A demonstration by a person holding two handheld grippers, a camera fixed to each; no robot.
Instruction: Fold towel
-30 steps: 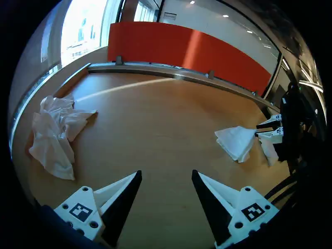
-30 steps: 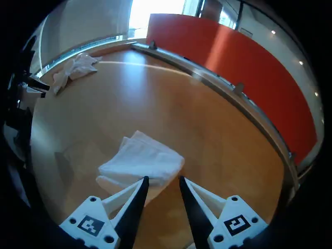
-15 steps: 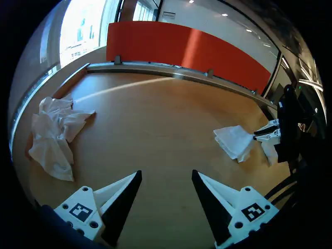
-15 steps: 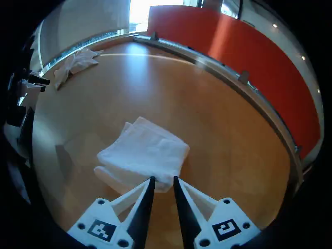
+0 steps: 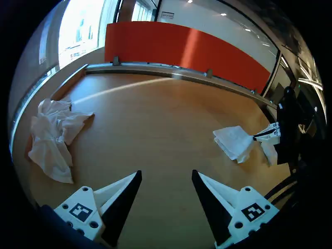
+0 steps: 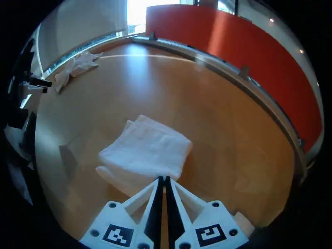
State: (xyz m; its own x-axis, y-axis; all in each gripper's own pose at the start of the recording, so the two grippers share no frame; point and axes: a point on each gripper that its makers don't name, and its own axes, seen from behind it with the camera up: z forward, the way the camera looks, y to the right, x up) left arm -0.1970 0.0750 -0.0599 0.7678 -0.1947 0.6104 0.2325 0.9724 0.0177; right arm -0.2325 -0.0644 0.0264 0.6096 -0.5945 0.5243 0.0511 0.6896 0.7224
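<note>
The folded towel looked soft and limp (best pinched at an edge), where the right hand-held gripper sat clenched.

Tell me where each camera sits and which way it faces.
Left gripper view: rides the left gripper, jaws wide apart, low over the wooden table, facing the orange panel; crumpled towel left, folded towel right.
Right gripper view: rides the right gripper, jaws closed together, angled down at the folded towel's near edge.
Shared: both towels, the table and the panel; the left gripper view also catches the right gripper at the folded towel's edge.
</note>
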